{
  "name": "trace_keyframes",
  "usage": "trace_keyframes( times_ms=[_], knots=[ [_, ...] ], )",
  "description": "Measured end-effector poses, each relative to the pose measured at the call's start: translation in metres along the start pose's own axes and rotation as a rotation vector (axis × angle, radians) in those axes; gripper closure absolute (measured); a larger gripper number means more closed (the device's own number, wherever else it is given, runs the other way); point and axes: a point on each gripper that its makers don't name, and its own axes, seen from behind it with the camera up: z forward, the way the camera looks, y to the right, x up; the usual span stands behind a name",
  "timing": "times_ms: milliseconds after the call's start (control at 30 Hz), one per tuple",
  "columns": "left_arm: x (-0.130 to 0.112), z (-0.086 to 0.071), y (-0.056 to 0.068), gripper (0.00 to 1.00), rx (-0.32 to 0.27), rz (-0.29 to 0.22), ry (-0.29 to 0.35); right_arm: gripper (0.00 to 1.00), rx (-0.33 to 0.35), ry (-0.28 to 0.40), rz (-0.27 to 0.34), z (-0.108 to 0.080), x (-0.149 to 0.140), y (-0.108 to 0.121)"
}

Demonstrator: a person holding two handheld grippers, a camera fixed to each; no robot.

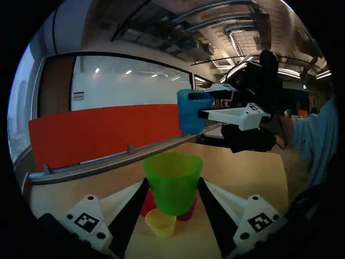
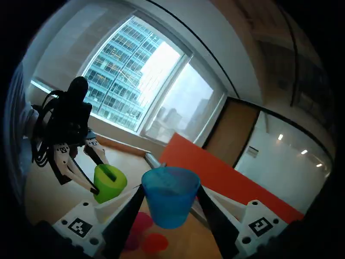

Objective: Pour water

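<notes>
A green cup (image 1: 173, 170) sits upright between the fingers of my left gripper (image 1: 172, 183), which is shut on it above the table. Farther off and higher, a blue cup (image 1: 189, 111) hangs roughly upright in my right gripper (image 1: 196, 105), with a person's sleeve behind it. In the right gripper view the blue cup (image 2: 170, 198) is clamped between the fingers of my right gripper (image 2: 170, 194). To the left there, my left gripper (image 2: 103, 177) holds the green cup (image 2: 110, 183), which looks tilted. I cannot tell whether either cup holds water.
Below the green cup, a small yellow cup (image 1: 161, 222), a red cup (image 1: 148, 205) and a magenta one (image 1: 190, 211) stand on the wooden table (image 1: 254, 172). An orange wall panel (image 1: 95, 131) and a window ledge run along the table's far side.
</notes>
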Motion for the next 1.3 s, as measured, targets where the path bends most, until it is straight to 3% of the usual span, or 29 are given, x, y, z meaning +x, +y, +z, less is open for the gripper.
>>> trace_keyframes(
  times_ms=[1300],
  knots=[
    [0.017,0.004,0.026,0.18,-0.068,0.012,0.034,0.1,-0.007,0.014,-0.434,0.022,0.049,0.002]
  ],
)
